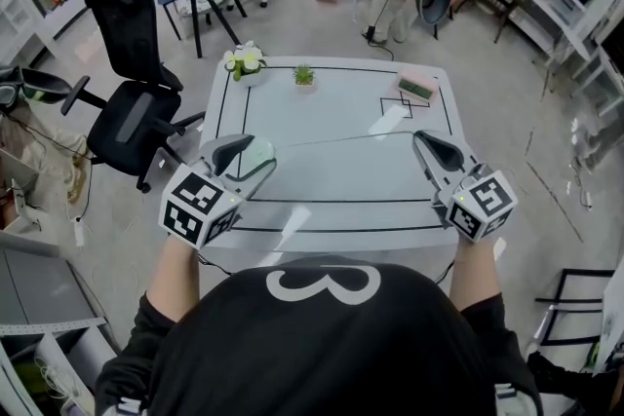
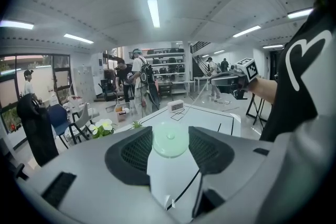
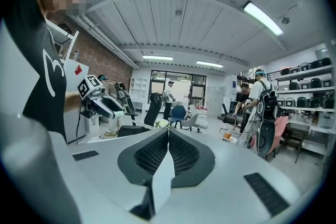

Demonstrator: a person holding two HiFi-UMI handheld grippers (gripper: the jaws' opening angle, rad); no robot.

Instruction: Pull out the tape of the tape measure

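The tape measure (image 1: 255,159) is a round, pale green, see-through case. My left gripper (image 1: 250,157) is shut on it above the white table's (image 1: 331,170) left side; in the left gripper view the case (image 2: 169,140) sits between both pads. A thin tape (image 1: 341,140) runs from the case across to my right gripper (image 1: 421,139), which is shut on the tape's end. In the right gripper view the jaws (image 3: 168,134) are pressed together with a white strip of tape (image 3: 164,178) coming out between them. Each gripper sees the other: the right gripper (image 2: 231,80) and the left gripper (image 3: 100,103).
At the table's far edge stand a white flower pot (image 1: 244,62), a small green plant (image 1: 304,74) and a pink and green box (image 1: 416,88). A black office chair (image 1: 136,107) stands left of the table. Several people stand in the room behind.
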